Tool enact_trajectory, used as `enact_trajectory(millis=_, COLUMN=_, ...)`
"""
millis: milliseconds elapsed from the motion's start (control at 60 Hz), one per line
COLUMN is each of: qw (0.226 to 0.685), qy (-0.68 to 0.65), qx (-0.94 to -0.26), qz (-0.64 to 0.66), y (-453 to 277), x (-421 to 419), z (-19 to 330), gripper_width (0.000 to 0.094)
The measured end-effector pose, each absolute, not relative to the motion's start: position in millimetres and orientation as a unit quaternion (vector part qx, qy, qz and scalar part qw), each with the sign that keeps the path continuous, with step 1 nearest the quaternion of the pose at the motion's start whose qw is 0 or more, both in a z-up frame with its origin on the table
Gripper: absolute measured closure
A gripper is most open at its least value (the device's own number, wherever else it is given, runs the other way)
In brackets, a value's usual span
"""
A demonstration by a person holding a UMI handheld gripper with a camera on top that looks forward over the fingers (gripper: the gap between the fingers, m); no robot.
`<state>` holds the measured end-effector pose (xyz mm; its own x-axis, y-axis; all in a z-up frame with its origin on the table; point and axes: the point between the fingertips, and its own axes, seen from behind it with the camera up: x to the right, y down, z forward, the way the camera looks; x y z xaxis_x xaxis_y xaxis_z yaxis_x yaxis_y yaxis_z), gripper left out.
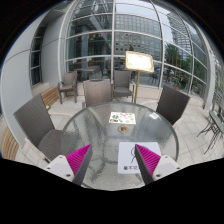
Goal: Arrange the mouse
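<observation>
Down at the near end, the gripper (112, 160) has its two fingers spread wide with nothing between them, pink pads (78, 157) facing inward. Just ahead sits a round glass table (90, 125). By the right finger there's a white sheet (128, 157) on the glass, and farther across a small card (123, 118). Can't spot a mouse for sure. Grey chairs (172, 102) ring the table, with a sign stand (137, 62) and big glass building walls (115, 30) beyond.

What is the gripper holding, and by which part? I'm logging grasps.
Nothing: the gripper is open, its fingers empty above the glass table.
</observation>
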<state>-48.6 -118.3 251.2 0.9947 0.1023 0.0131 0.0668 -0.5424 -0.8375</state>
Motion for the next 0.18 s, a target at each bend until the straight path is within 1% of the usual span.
enact_trajectory(millis=183, qw=0.478, qy=-0.050, qx=-0.877, qz=0.021, y=-122.6, x=-52.1, z=255.1, gripper_width=0.0075)
